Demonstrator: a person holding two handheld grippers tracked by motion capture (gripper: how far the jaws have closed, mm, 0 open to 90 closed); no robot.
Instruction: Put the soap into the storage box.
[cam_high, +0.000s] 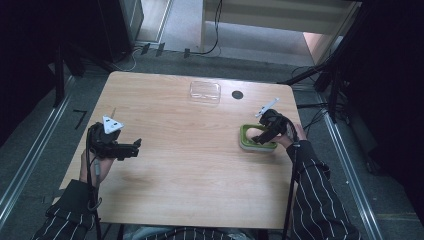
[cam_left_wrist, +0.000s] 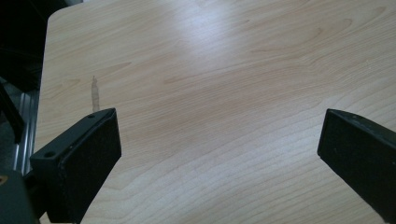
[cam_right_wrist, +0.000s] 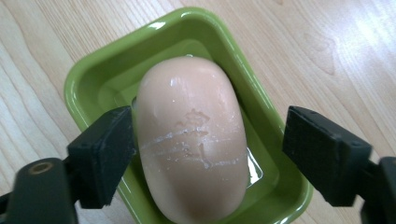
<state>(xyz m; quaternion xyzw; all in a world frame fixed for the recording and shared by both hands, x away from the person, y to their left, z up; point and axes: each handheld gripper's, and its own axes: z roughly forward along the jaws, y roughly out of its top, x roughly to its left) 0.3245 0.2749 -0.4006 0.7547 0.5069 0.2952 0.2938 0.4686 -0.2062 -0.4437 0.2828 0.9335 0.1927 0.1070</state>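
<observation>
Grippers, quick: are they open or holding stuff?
Left gripper: open, holding nothing.
Right gripper: open around the soap, not yet gripping it.

- Light wood-grain table (cam_high: 190, 165), pale tan with darker streaks.
- Green soap dish (cam_right_wrist: 88, 74), glossy lime inside; whitish lower band in high view.
- Pale peach soap bar (cam_right_wrist: 194, 140), white scuff lines across the middle.
- Black jaws on right gripper (cam_right_wrist: 210, 156) and left gripper (cam_left_wrist: 219, 154).
- Grey three-cornered plate (cam_high: 112, 124).
- Clear lid (cam_high: 205, 92).
- Dark sleeves (cam_high: 320, 200), thin white stripes.
- Grey floor (cam_high: 185, 22).
</observation>
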